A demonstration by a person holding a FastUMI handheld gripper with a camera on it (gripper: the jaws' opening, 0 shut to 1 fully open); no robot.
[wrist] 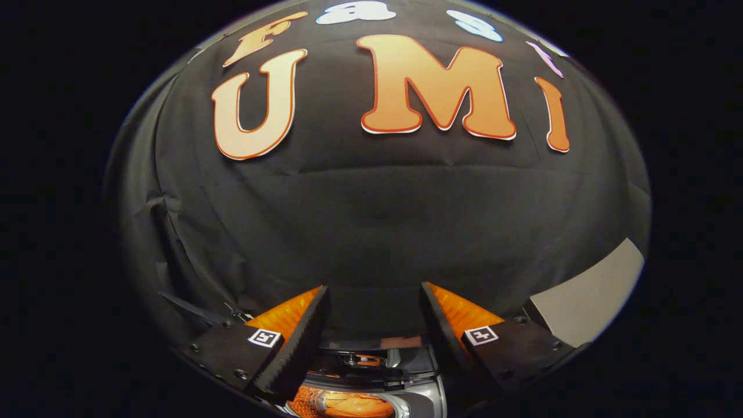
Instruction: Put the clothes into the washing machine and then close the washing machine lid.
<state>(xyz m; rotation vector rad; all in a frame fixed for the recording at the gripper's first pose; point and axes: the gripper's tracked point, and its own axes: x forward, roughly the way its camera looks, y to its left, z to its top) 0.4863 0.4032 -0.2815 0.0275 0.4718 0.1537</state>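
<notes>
My gripper (374,293) is open, its two fingers spread wide with nothing between them, pointing at the black cloth wall. Low down between the fingers I see the top of the washing machine (426,386), a grey and dark rim. Inside its round opening lies an orange garment (348,404), just below the fingers. I cannot see the lid.
A light grey flat panel (592,290) rises to the right of the right finger. The black cloth wall (371,220) stands close ahead and fills the space beyond the fingers.
</notes>
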